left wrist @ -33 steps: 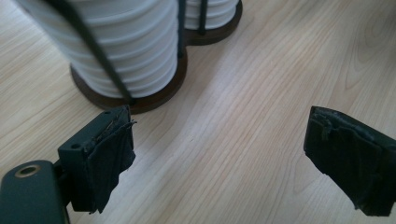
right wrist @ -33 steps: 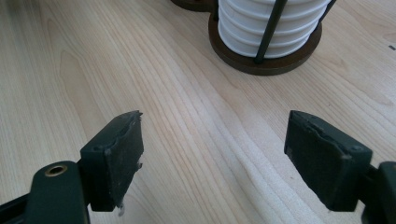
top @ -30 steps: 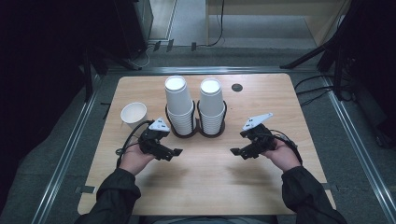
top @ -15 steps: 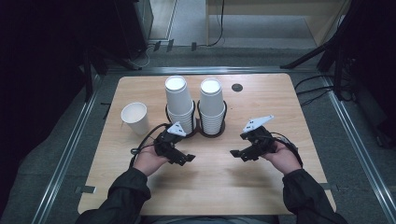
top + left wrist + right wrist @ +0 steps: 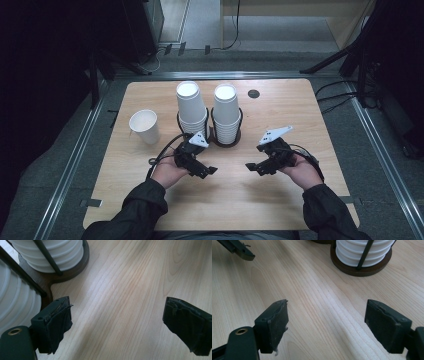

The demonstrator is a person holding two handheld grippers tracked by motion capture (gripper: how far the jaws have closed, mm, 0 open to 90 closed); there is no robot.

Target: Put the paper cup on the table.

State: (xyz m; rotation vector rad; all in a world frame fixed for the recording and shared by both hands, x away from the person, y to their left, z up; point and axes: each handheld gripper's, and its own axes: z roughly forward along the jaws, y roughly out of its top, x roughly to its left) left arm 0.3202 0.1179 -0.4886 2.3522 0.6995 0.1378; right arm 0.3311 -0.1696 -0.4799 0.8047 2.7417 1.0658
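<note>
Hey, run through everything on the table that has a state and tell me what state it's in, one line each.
left claw: open, nothing between its jaws
right claw: open, nothing between its jaws
single paper cup: upright, standing alone, apart from the holder
left cup stack: upside down, nested in the holder
right cup stack: upside down, nested in the holder
cup holder: upright on the table, both rings filled

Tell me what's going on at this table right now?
A person holds a two-jaw gripper in each hand over a light wooden table. The left gripper and the right gripper both stand open and empty, just in front of two stacks of white paper cups set in dark round holders. A single white paper cup stands alone to the left. Neither gripper touches anything.
</note>
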